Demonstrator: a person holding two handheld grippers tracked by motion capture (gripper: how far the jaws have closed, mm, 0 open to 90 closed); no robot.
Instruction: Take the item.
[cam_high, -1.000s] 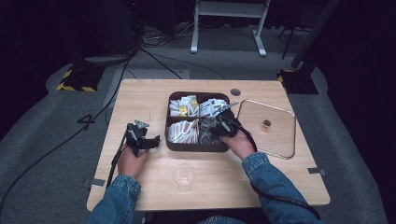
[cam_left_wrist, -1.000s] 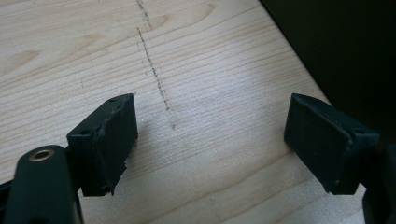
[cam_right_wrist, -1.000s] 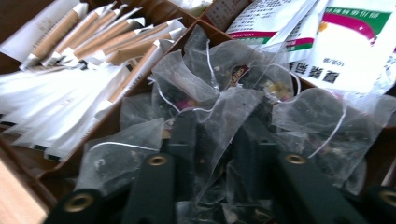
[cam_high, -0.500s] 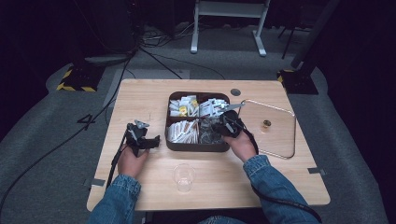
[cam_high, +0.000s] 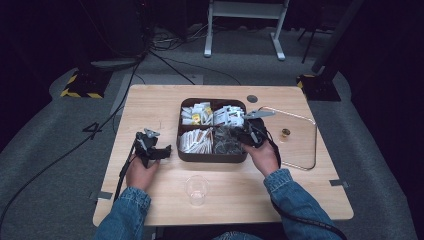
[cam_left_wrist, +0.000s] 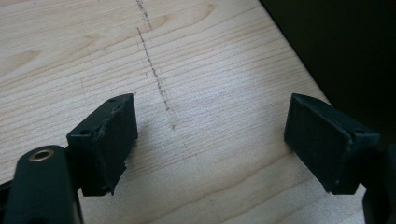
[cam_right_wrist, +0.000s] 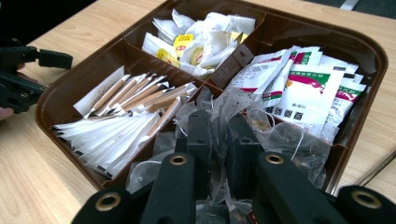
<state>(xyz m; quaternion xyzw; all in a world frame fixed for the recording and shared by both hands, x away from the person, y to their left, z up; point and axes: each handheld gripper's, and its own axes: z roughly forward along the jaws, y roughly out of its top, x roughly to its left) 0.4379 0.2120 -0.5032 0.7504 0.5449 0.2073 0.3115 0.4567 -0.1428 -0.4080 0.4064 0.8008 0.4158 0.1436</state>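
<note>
Mesh tea bag (cam_right_wrist: 219, 121) now pinched in right gripper (cam_right_wrist: 218, 140), jaws just closed, lifting from tray (cam_right_wrist: 60, 100); left gripper (cam_left_wrist: 210, 140) gaping, empty.

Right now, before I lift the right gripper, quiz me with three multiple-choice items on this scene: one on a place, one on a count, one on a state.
1. Where does the clear plastic cup stand?
A. on the table in front of the tray, between the forearms
B. inside the tray
C. on the glass lid

2. How many compartments has the brown tray?
A. two
B. four
C. six

3. How do the jaws of the left gripper stand?
A. shut on a sachet
B. shut on nothing
C. open over bare wood

Answers:
1 A, the high view shows the cup on the wood nearer the person than the tray.
2 B, dividers cross once, making four sections.
3 C, in the left gripper view the pads stand wide apart with bare table between them.
</note>
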